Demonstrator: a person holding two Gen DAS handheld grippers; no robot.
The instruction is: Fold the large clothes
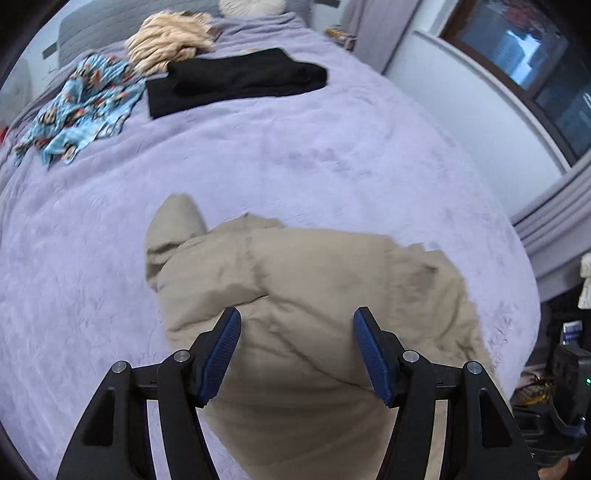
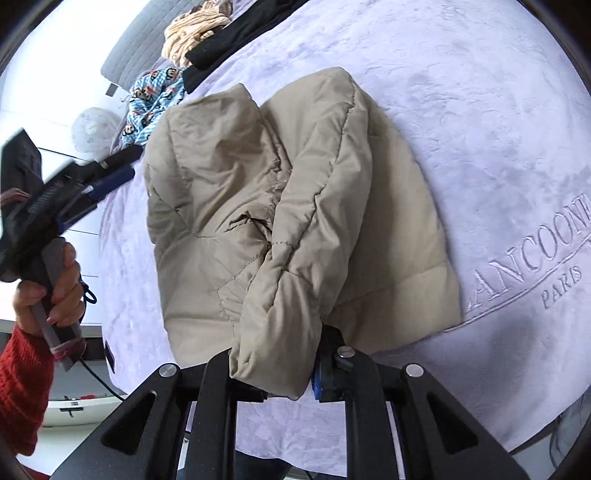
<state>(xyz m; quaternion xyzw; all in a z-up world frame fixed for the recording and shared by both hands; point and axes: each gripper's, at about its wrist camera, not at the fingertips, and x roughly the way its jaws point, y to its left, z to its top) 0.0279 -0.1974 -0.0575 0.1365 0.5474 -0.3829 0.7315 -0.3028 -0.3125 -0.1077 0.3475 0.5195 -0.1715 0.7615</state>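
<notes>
Well, across the lavender bedspread (image 1: pixel 332 155) several other clothes sit well away from the beige puffer jacket (image 1: pixel 295 295). Seen from the left wrist, a folded black garment (image 1: pixel 236 81) lies up at twelve o'clock, a crumpled cream fuzzy piece (image 1: pixel 166 40) touches its far left edge at about eleven, and a blue cartoon-print garment (image 1: pixel 81 110) sprawls at ten o'clock, just beside the black one. A grey headboard (image 1: pixel 103 22) runs behind them, and a dark window (image 1: pixel 524 55) sits at one to two o'clock past the white wall. Nothing lies on the open stretch of blanket between the jacket and that pile. Embroidered lettering (image 2: pixel 535 258) on the bedspread shows at three o'clock in the right wrist view, its edge touching the jacket's hem.

The jacket lies on the near part of the bed, bunched and partly doubled over, with quilted seams and soft wrinkles. One padded sleeve or edge lifts off the heap toward six o'clock in the right wrist view.

The right claw (image 2: pixel 273 384) is pinched narrow on that lifted padded edge, fabric filling the gap between its blue pads. The left claw (image 1: pixel 297 350) stands fairly wide above the jacket, nothing between its fingers. A hand (image 2: pixel 51 291) with a red knitted sleeve (image 2: pixel 22 387) holds the left claw's handle at nine o'clock.
</notes>
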